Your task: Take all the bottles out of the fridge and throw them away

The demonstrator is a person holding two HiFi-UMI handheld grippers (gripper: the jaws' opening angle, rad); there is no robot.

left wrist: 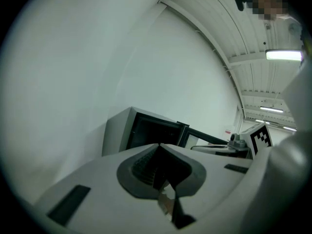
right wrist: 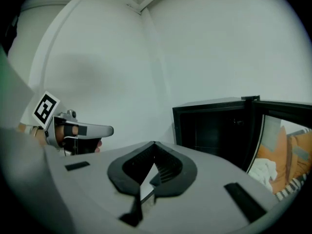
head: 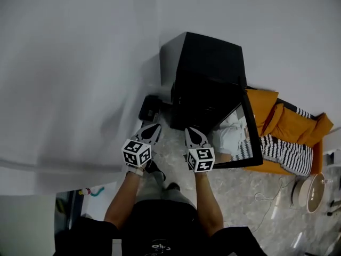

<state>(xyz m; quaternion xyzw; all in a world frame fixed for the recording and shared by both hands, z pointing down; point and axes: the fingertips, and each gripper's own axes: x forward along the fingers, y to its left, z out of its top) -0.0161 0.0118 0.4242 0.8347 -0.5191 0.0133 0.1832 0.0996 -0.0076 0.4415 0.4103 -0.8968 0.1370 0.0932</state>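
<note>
- While looking steeply down in the head view: see a black mini fridge (head: 208, 57) backed against a white wall (head: 80, 73), with its door (head: 254, 132) swung wide toward the picture's right.
- Cannot make out any bottles; too dark inside the fridge in all three views.
- Find the left gripper (head: 153, 127) just short of the fridge's open front, by the left edge, apart from it and touching nothing.
- In the left gripper view: jaws pressed together at the tips, with nothing between them. Fridge ahead and slightly left of the jaw line, opening facing the camera.
- Find the right gripper (head: 192, 131) just beside the left one, before the dark opening and near the inner face of the door, clear of both.
- In the right gripper view: jaws closed tip to tip and empty. Fridge opening ahead and to the right, with the door's edge further right.
- Both aimed at the fridge, side by side, marker cubes turned back toward the person's forearms.
- Beyond the door: orange fabric (head: 287, 121) lying with a black-and-white striped cloth (head: 287, 153) on the grey speckled floor (head: 234, 196); same colours visible through the door's glass in the right gripper view.
- Left of the fridge, low against the wall: a small black object (head: 149, 108), too dim to identify.
</note>
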